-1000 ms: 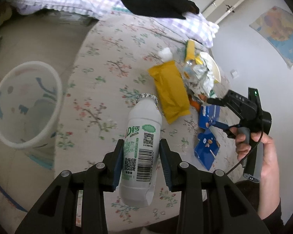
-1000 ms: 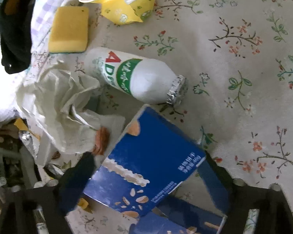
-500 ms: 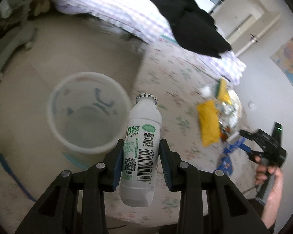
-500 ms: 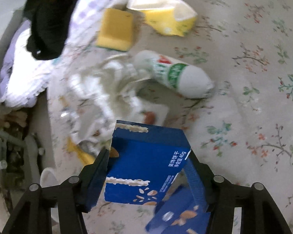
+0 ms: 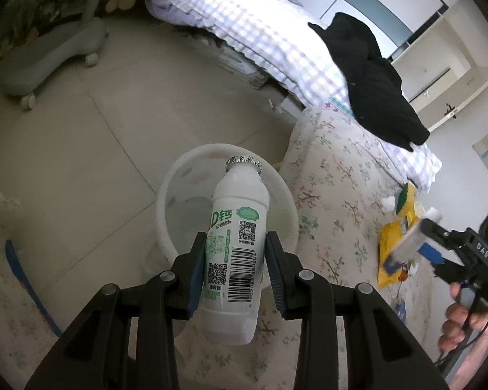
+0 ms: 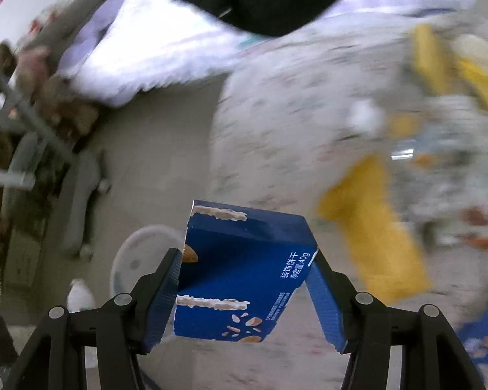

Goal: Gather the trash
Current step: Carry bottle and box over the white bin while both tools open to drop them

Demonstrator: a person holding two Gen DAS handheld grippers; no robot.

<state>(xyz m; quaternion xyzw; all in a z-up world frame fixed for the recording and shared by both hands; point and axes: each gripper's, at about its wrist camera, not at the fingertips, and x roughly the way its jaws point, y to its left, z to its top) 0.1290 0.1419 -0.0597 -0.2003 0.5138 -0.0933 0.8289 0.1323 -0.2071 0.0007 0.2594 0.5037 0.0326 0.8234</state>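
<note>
My left gripper is shut on a white drink bottle with a foil cap, held upright over the white trash bin on the floor beside the floral bed. My right gripper is shut on a blue biscuit box, held above the bed edge; the bin shows behind it, low left. The right gripper also shows in the left wrist view at the right. A yellow wrapper, a yellow sponge and crumpled paper lie on the bed.
A black garment lies on the checked bedding. A grey wheeled chair base stands on the tiled floor at the far left. A second blue box lies on the bed at the right. The right wrist view is motion-blurred.
My left gripper carried the bottle from above the bed to over the bin. My right gripper lifted the blue box off the bed and swung left toward the bin.
</note>
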